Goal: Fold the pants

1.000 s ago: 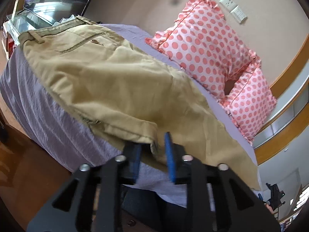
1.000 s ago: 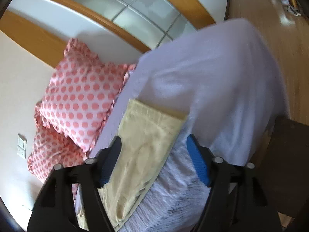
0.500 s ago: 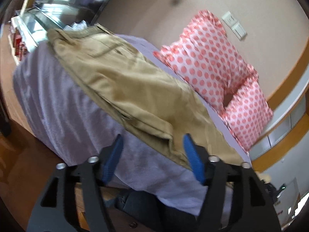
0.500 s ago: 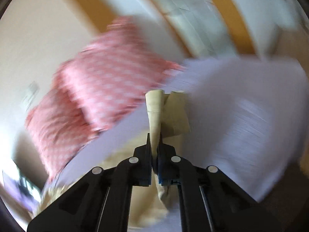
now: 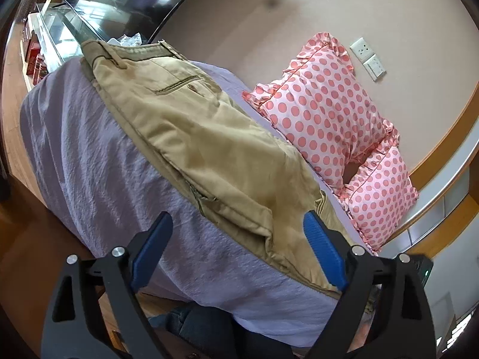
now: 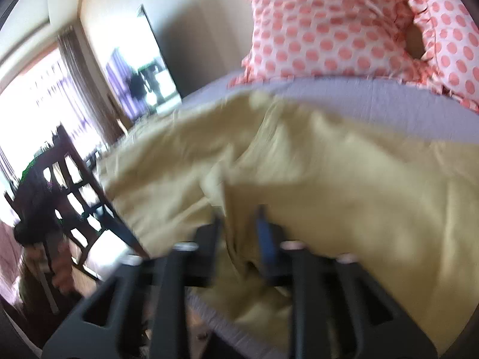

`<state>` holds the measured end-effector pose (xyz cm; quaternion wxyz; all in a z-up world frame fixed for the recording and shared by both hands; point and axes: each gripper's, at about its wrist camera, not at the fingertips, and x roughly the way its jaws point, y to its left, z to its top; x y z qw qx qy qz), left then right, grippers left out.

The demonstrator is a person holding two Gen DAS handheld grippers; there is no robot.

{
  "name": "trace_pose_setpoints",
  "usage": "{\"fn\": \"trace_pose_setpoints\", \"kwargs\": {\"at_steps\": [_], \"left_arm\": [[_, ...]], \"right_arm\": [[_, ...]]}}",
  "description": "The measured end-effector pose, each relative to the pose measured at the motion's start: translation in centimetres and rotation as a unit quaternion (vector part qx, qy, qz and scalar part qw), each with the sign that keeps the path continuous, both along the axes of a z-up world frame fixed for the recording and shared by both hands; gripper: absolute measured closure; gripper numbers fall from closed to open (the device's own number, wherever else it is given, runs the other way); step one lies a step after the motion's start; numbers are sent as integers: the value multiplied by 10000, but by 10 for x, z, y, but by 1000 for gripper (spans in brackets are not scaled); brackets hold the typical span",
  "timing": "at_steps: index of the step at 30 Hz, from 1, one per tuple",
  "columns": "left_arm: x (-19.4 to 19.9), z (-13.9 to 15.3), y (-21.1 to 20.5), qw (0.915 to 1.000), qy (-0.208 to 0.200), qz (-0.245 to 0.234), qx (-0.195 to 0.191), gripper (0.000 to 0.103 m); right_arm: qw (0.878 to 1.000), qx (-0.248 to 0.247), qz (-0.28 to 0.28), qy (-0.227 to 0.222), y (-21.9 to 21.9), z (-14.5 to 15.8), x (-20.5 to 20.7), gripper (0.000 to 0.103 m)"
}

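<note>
Khaki pants (image 5: 209, 149) lie on a lavender-covered bed (image 5: 89, 155), waistband at the far left and legs running toward me. My left gripper (image 5: 236, 248) is open and empty, its blue pads on either side of the pants' near folded edge. In the blurred right wrist view the pants (image 6: 329, 164) fill the frame. My right gripper (image 6: 239, 224) is nearly closed, with a fold of the khaki leg fabric between its fingers, held over the rest of the pants.
Two pink polka-dot pillows (image 5: 329, 113) lean on the wall behind the bed, also in the right wrist view (image 6: 344, 24). A glass cabinet (image 5: 60, 30) stands past the bed's far end. A dark chair (image 6: 69, 185) stands at the left. Wooden floor (image 5: 24, 239) lies below the bed edge.
My left gripper let go of the pants' edge and opened wide. My right gripper shut on the leg end and swung it across over the pants toward the waistband side.
</note>
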<state>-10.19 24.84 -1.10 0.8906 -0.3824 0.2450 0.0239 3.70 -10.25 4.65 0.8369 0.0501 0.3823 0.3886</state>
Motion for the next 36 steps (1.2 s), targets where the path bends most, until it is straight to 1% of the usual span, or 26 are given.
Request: {"fn": "trace_pose_setpoints", "kwargs": {"at_steps": [1,3,6,9,11,14,16,19,21,23,26,28,29,30,31,32,33,34,35,36], "left_arm": [[2,-1,1,10000,-9,-4,-19,13],[7,-3,2,10000,-36,-7,-35,13],[14,-2,3,9999,5,108,13,13],[25,0,8,9994,147,310,83,13],[30,2,14,9986,266,444,95,12],[35,5,20,9977,440,523,48,11],[34,7,23,9973,469,564,7,11],[31,18,25,9970,353,659,215,11],[38,19,30,9965,442,647,291,11],[41,20,38,9969,396,645,206,11],[45,20,56,9966,353,734,-83,13],[45,18,72,9952,312,879,-297,23],[46,17,80,9941,318,964,-379,26],[46,16,88,9930,314,1043,-459,32],[46,15,99,9913,303,1162,-543,42],[47,15,103,9903,318,1236,-541,50],[49,16,108,9896,372,1296,-496,72],[52,18,111,9880,521,1406,-368,92],[54,22,110,9878,570,1428,-235,92],[59,34,103,9882,594,1408,58,94]], "right_arm": [[9999,102,10,-41,-4,1,-4,32],[9994,268,-153,-131,-14,7,-10,15],[9981,541,-298,-85,-29,7,-16,15],[9965,691,-438,146,-37,4,-9,15],[9956,774,-470,230,-39,1,-8,15],[9957,778,-462,219,-35,2,-3,14],[9957,773,-449,223,-33,2,0,13],[9955,801,-449,250,-34,1,1,13],[9952,830,-450,272,-34,0,1,13],[9952,830,-445,274,-33,0,2,13],[9951,849,-436,265,-34,0,1,13],[9950,866,-431,266,-34,0,1,13],[9949,873,-426,264,-34,-1,1,13],[9948,887,-419,265,-34,-1,1,12],[9948,897,-406,267,-34,-1,1,12],[9947,908,-396,268,-34,-1,0,12],[9946,931,-381,267,-35,-1,0,12],[9944,950,-367,267,-36,-1,-1,12],[9944,958,-357,271,-36,-1,-1,12],[9942,982,-345,271,-38,0,-2,12]]}}
